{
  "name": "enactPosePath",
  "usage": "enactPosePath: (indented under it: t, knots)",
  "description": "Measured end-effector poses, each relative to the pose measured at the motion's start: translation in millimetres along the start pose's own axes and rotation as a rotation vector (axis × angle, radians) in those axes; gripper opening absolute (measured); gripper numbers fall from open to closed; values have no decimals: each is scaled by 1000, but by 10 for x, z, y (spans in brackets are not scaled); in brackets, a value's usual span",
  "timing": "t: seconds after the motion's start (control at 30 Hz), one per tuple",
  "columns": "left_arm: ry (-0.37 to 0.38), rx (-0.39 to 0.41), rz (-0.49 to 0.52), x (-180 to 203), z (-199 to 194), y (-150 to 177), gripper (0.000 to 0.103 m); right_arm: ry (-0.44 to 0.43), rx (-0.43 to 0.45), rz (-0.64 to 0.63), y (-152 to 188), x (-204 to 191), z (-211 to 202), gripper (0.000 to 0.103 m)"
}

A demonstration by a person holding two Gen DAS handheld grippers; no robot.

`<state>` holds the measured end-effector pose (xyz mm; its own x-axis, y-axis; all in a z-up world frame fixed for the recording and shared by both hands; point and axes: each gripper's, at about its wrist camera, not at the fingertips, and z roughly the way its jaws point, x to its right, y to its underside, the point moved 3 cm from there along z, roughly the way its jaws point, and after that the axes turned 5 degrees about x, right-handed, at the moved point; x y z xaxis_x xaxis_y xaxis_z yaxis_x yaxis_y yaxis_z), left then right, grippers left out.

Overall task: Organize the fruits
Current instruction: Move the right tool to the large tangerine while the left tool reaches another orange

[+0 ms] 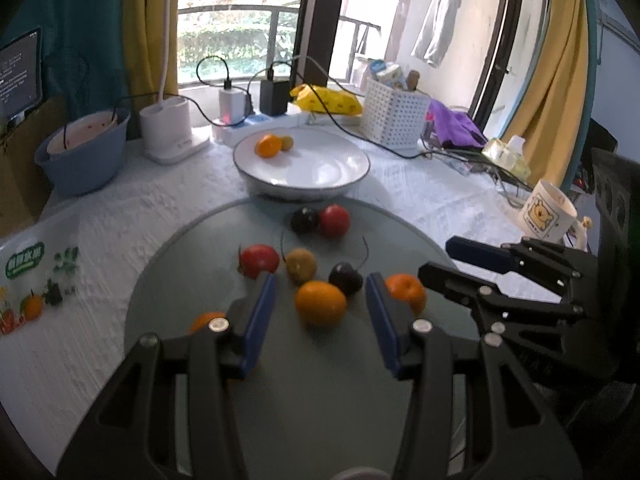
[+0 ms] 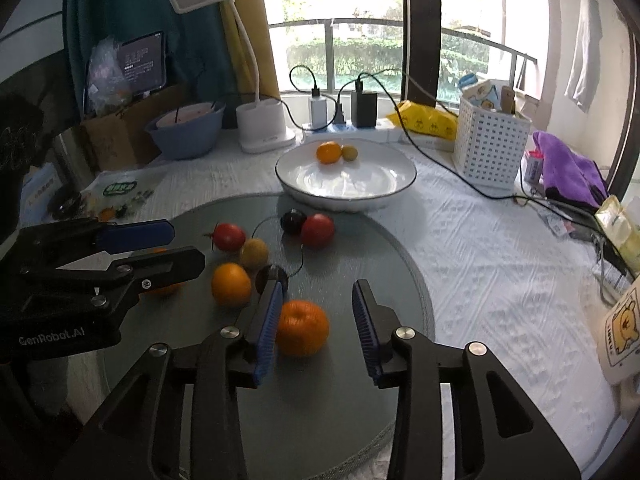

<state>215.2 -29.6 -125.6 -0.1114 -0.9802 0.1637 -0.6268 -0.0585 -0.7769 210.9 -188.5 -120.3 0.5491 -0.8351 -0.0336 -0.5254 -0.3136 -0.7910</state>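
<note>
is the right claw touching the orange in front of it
Cannot tell: in the right wrist view the orange sits against the right claw's left pad, clear of the other.

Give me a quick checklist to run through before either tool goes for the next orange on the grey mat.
1. Right tool open around its orange: ok, the fruit sits between the pads, close to the one on the picture's left.
2. Left tool open and lined up with the other orange: ok.
3. Neighbours clear of the left tool: not ok, a dark plum sits right against that orange.
4. The two tools clear of each other: ok, they stand side by side with a gap.
5. White plate has room: ok, only an orange and a small yellowish fruit on it.
6. Black cable off the plate: cannot tell.
</note>
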Motion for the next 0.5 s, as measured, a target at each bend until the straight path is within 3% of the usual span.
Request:
enactPosePath:
  t: [0.2, 0.27, 0.5]
  knots:
    - [-8, -32, 2, 8, 72, 116, 49, -20, -40, 10, 140, -31, 99, 42]
    - [-13, -43, 3, 5, 101, 145, 49, -30, -48, 14, 164, -39, 126, 50]
    - [-27, -67, 20, 37, 206, 177, 49, -52, -69, 20, 202, -36, 220, 50]
